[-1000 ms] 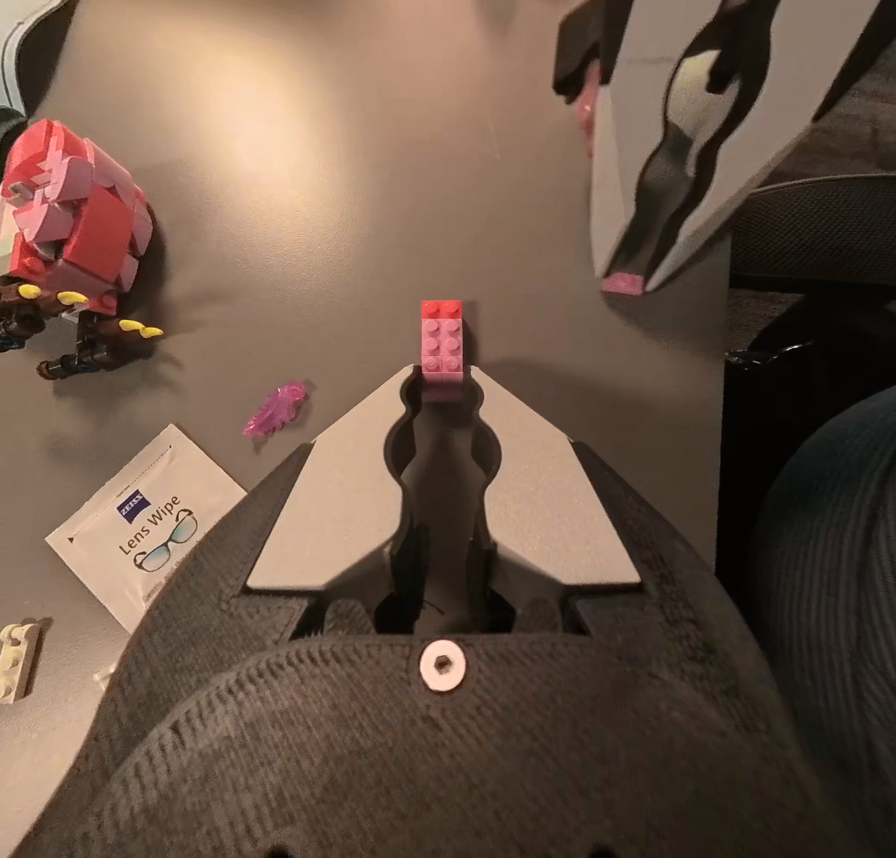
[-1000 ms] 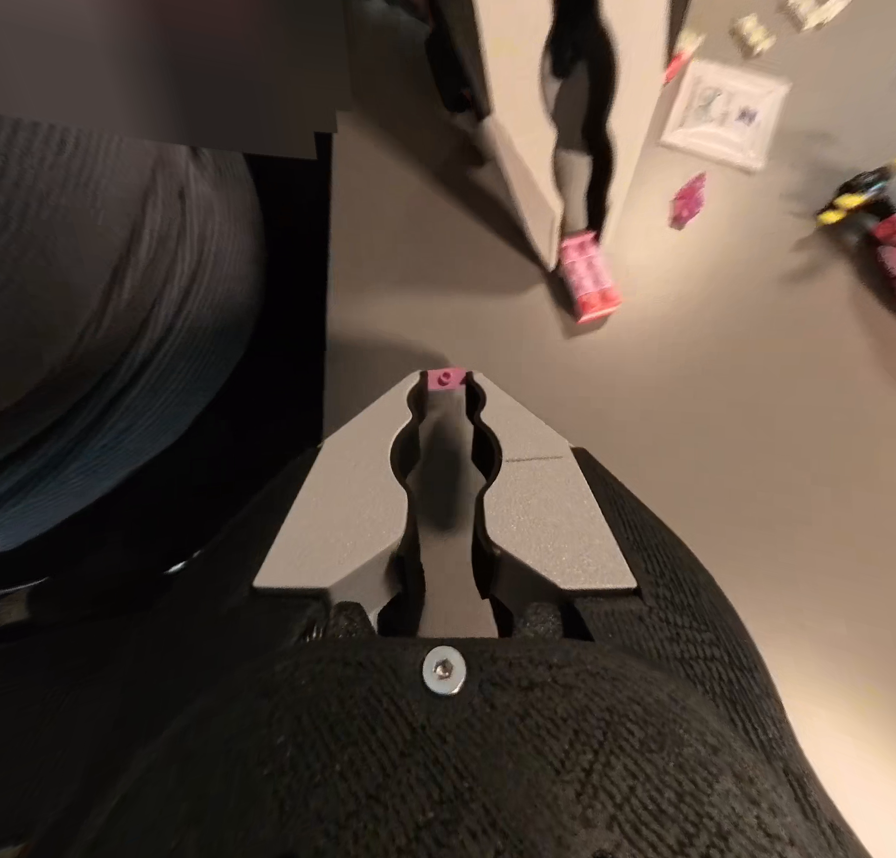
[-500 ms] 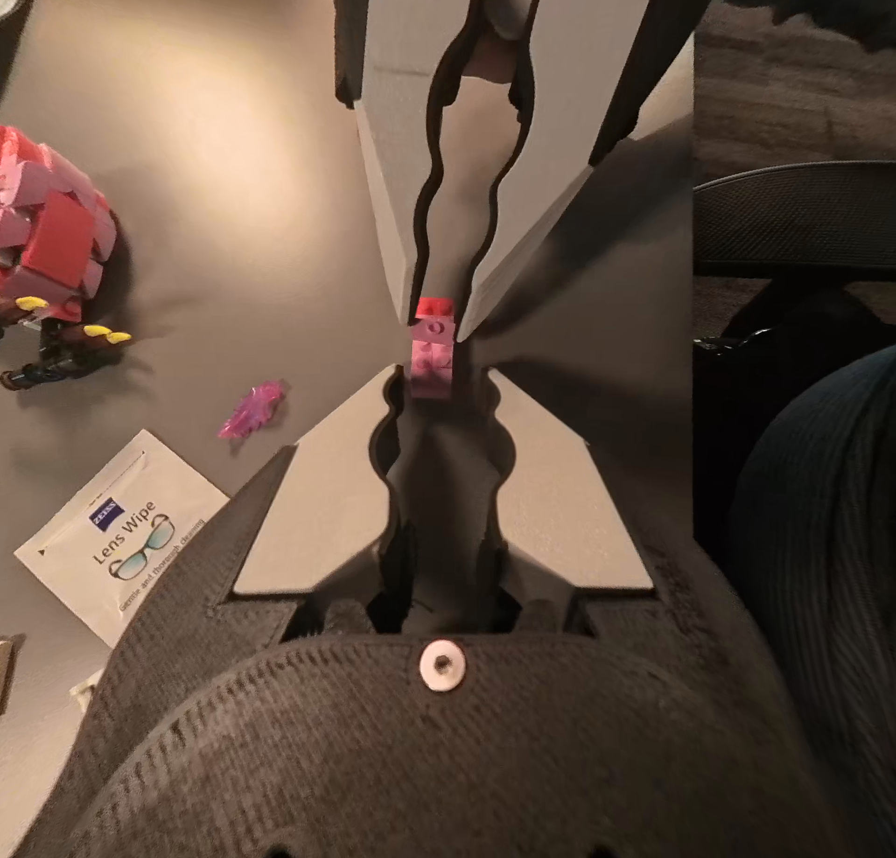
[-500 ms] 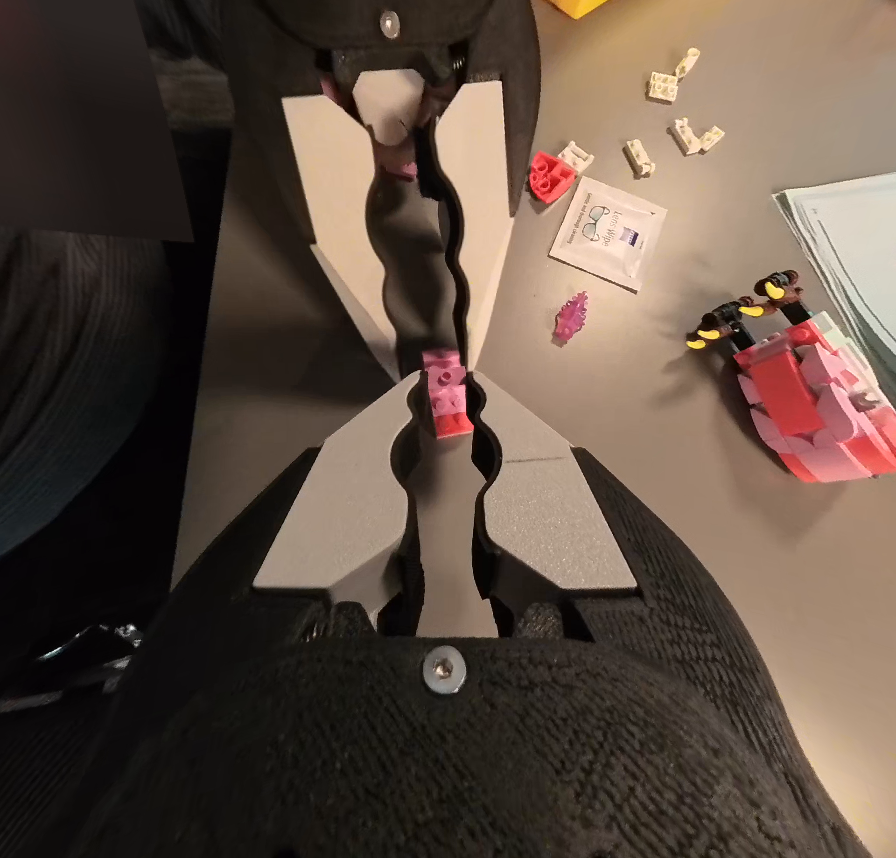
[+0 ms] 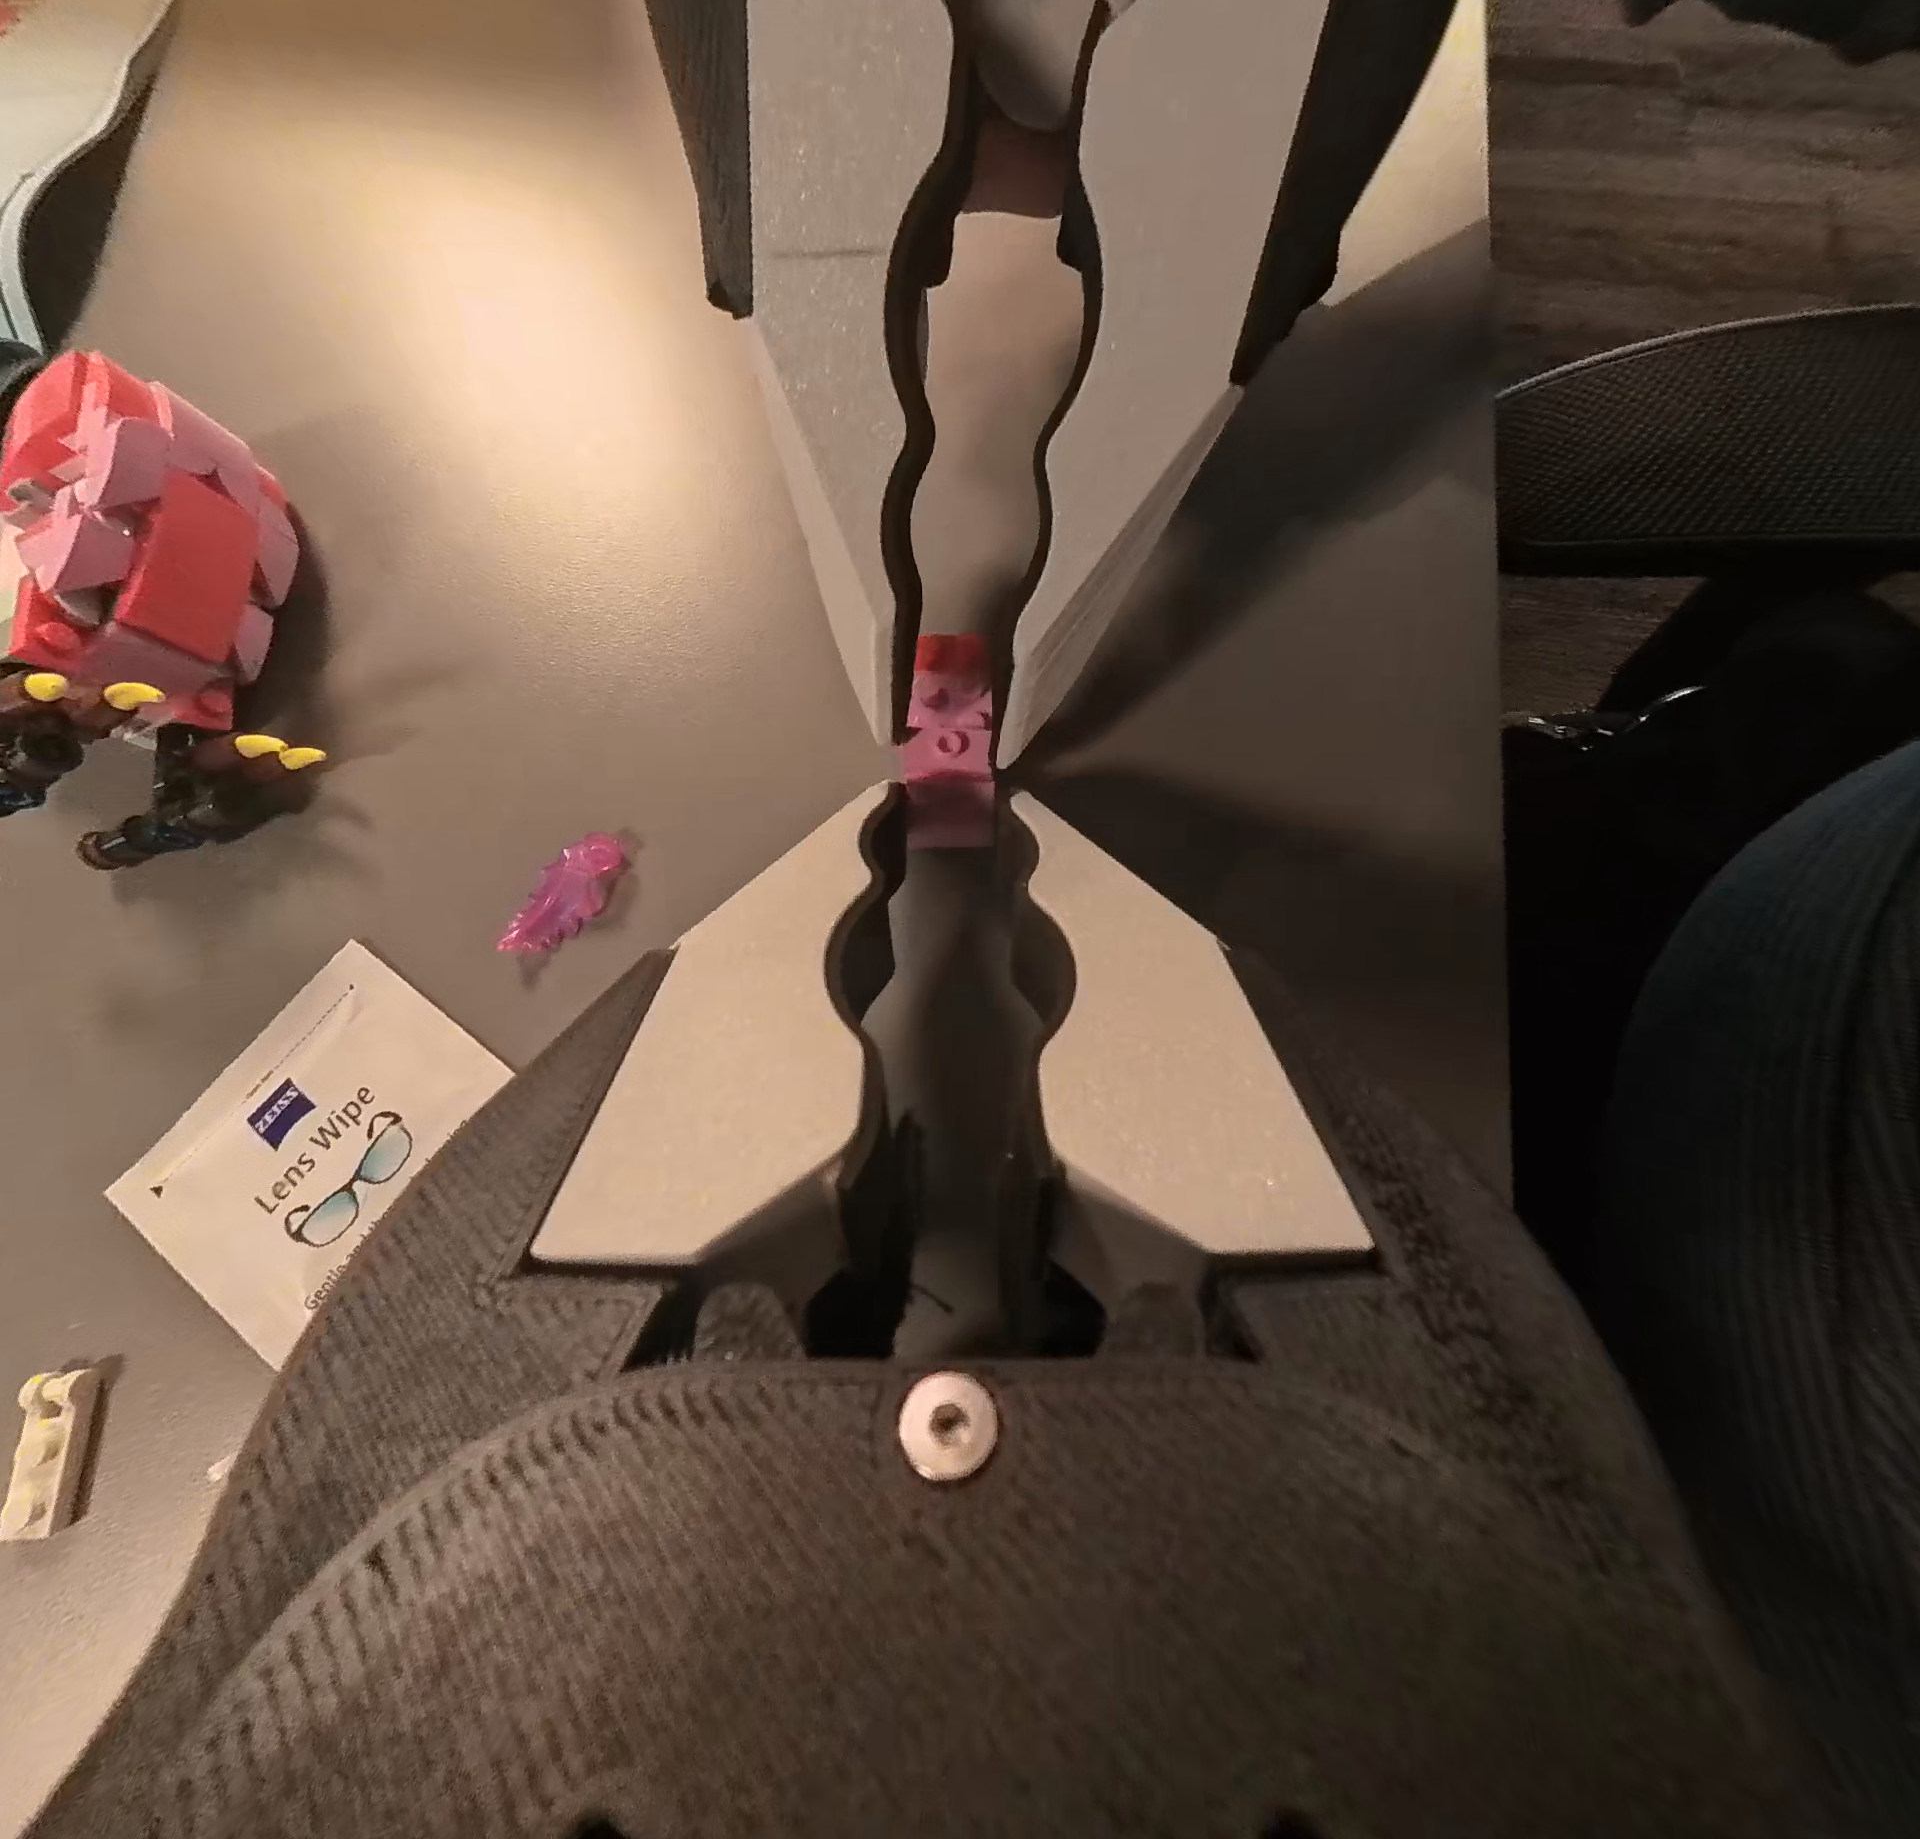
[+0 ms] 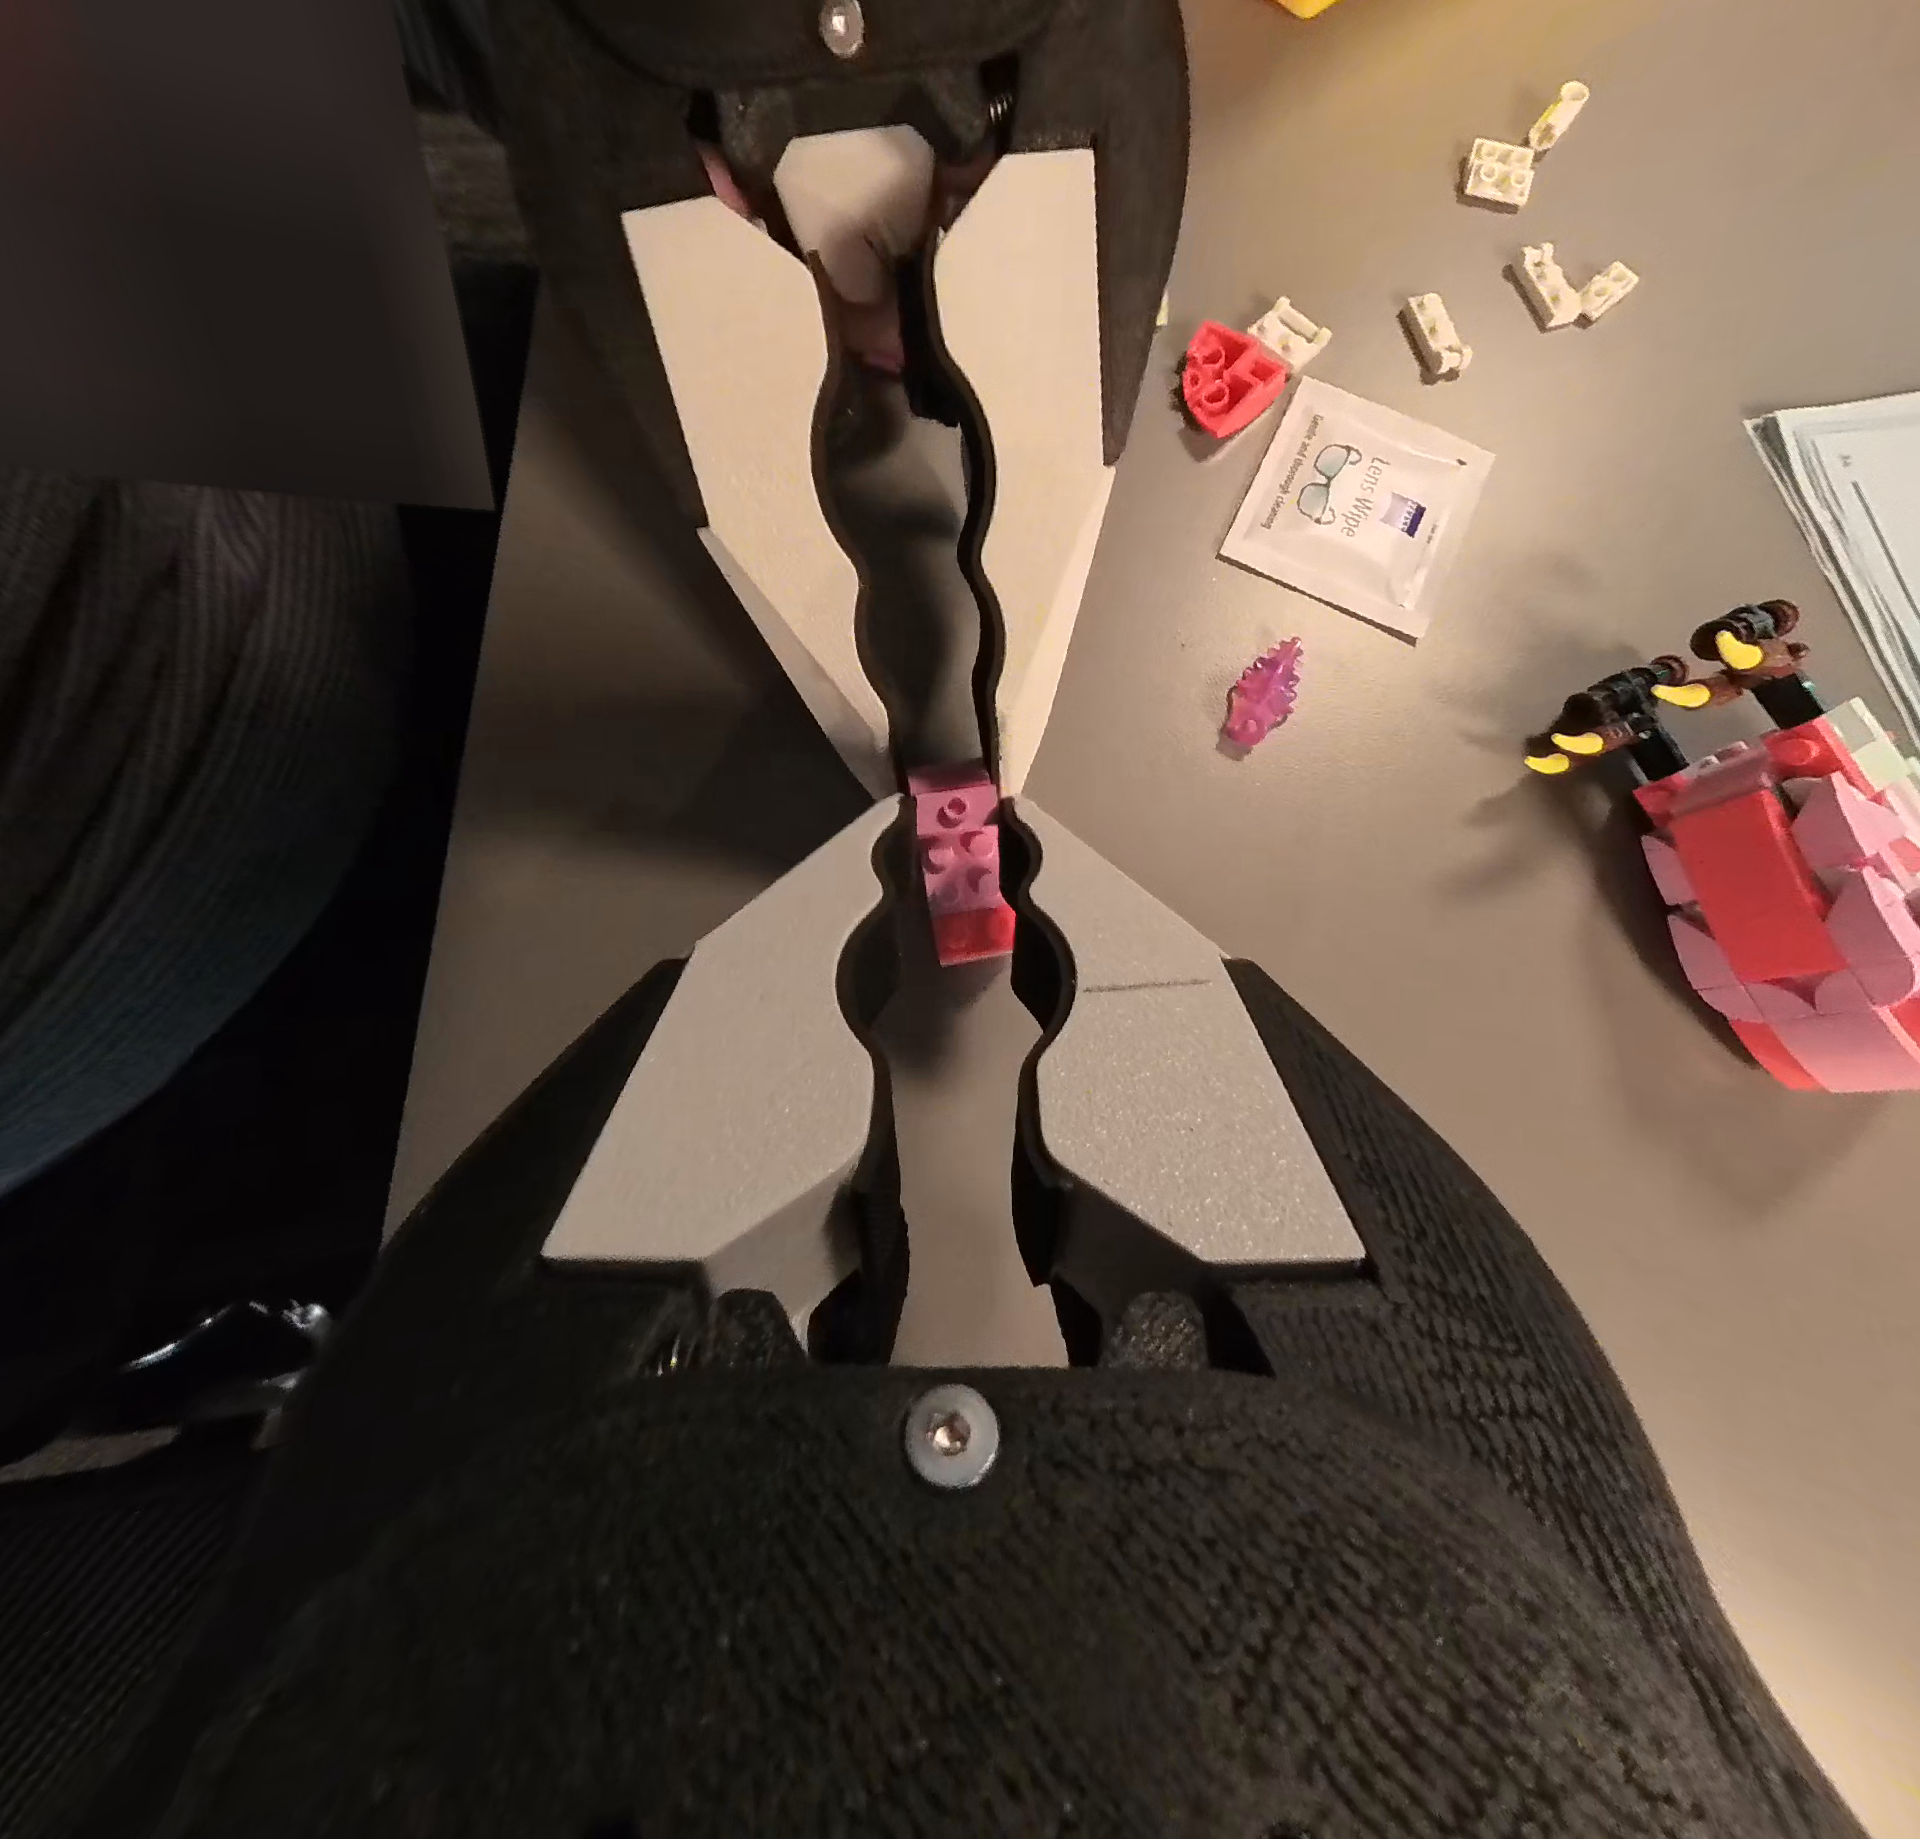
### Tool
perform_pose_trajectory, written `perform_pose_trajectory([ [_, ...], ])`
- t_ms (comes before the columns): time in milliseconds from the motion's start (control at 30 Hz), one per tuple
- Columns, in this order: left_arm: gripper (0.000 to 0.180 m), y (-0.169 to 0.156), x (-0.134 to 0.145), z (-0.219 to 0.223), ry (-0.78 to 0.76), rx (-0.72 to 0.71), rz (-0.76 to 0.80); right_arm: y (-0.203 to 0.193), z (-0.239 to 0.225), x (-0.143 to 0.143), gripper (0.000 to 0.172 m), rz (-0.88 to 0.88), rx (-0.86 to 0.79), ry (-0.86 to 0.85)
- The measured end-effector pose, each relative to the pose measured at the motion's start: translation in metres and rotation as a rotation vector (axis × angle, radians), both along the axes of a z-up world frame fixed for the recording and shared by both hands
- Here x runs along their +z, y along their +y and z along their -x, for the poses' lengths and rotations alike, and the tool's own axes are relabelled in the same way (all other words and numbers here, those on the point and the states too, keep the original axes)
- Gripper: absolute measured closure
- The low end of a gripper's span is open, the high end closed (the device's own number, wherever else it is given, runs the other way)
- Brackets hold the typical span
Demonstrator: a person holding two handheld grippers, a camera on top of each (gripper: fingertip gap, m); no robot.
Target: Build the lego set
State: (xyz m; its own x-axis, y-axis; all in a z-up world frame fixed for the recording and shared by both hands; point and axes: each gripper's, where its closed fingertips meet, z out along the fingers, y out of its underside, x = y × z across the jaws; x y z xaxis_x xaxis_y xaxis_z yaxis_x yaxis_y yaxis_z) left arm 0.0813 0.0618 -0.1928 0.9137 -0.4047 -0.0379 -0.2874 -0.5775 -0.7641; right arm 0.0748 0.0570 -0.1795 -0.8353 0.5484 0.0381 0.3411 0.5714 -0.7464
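Both grippers, left (image 5: 943,802) and right (image 6: 951,821), meet tip to tip mid-frame, each clamped narrow on the same pink-and-red brick stack (image 5: 948,745) between them.

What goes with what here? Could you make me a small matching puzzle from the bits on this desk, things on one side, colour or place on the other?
Things:
1. brick stack
2. spiky crystal piece
3. wipe packet
4. claws on the brick creature

Descriptions:
A. yellow
B. white, flat on the desk
C. see-through pink, lying loose
D. pink and red, between both grippers' fingers

Pairs: 1-D, 2-C, 3-B, 4-A
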Motion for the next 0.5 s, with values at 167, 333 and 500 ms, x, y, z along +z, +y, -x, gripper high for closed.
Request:
perform_pose_trajectory([
  [167,0.165,0.0,0.004,0.0,-0.011,0.0,-0.024,0.0,0.0,0.002,0.152,0.001,0.001,0.001],
  [333,0.165,0.002,0.009,0.004,-0.04,0.036,-0.044,0.003,0.001,0.007,0.126,-0.013,-0.029,0.054],
  [500,0.165,0.006,0.026,0.019,-0.095,0.151,-0.061,0.018,0.022,0.017,0.12,-0.35,-0.1,0.487],
])
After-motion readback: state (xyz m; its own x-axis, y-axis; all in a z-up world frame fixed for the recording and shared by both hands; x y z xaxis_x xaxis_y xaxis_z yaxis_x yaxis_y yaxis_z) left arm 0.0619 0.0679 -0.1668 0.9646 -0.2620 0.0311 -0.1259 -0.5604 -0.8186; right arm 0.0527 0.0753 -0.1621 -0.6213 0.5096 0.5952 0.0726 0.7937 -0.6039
